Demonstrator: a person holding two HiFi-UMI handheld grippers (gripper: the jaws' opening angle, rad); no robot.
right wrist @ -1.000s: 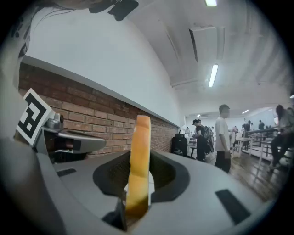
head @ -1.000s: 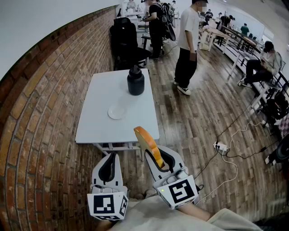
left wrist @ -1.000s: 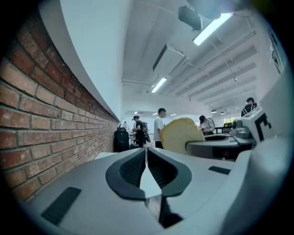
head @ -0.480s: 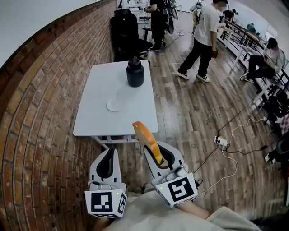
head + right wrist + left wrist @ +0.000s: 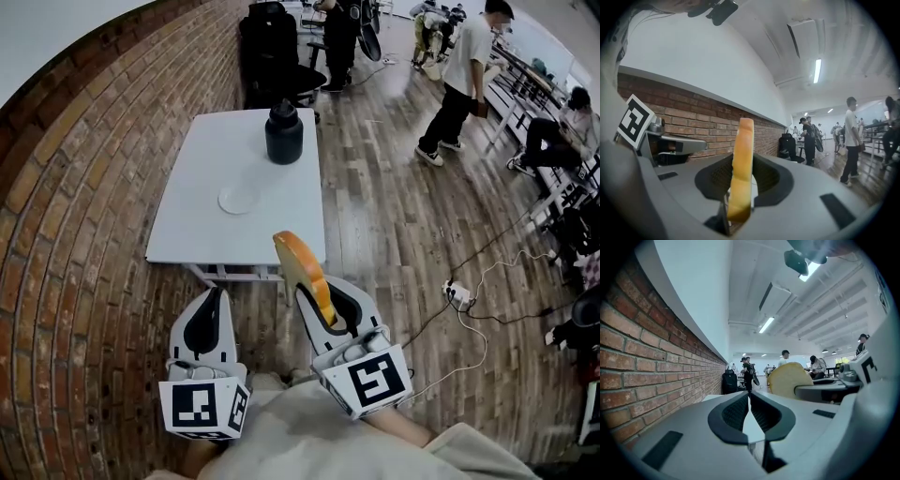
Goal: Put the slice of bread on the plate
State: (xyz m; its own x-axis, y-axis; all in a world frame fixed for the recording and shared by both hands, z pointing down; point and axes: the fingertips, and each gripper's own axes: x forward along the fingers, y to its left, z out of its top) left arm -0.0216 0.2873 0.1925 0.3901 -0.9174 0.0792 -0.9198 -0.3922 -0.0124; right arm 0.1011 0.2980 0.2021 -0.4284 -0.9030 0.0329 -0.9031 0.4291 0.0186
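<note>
Golden-crusted, the slice of bread [image 5: 298, 262] is gripped on edge by the right gripper [image 5: 314, 291], short of the white table [image 5: 187, 239]. The left gripper [image 5: 216, 296] beside it is closed on nothing. Beyond, the plate [image 5: 239, 198] is seen lying on the table, a black bottle [image 5: 283, 136] behind it.

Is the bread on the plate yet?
Not yet. Done: the right tongs grip the bread slice upright on its edge. In hand: it hangs short of the table. Left: carry it to the white plate near the black bottle and set it down.
</note>
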